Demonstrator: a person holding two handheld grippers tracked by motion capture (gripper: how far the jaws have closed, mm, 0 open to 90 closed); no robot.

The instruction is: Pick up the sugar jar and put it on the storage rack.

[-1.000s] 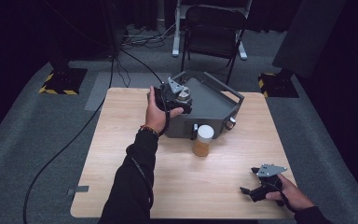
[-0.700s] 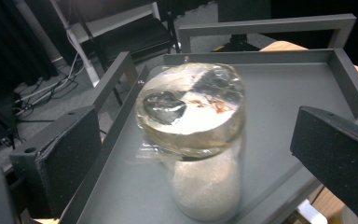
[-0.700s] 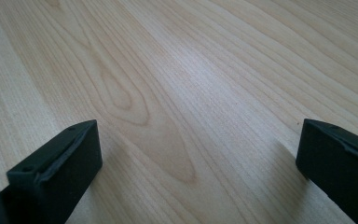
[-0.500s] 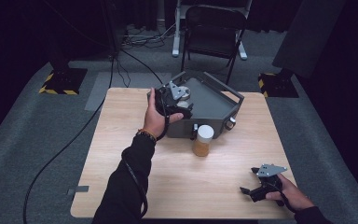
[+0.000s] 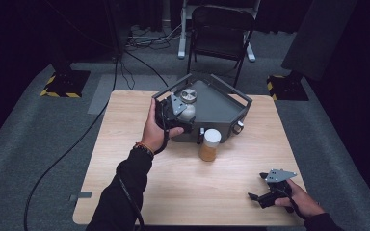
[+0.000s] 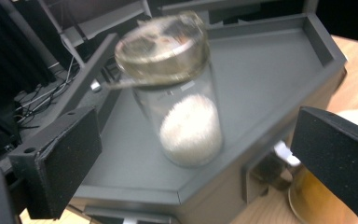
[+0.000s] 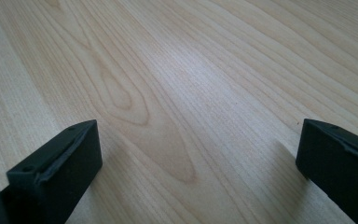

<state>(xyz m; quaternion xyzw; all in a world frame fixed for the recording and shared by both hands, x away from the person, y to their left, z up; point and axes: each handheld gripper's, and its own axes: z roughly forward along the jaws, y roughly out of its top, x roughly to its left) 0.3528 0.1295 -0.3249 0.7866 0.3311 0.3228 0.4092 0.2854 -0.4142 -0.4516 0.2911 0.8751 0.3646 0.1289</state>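
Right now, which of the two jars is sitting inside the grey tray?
The clear glass jar with white powder and a metal lid stands in the grey metal tray, between the open left tongs. The amber jar with the white lid stands outside on the wooden table.

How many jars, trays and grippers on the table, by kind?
Jars: 2, a clear jar with white contents in the tray, an amber jar with a white lid on the table in front of it.
Trays: 1, grey tray.
Grippers: 2, left gripper, right gripper.
Total: 5
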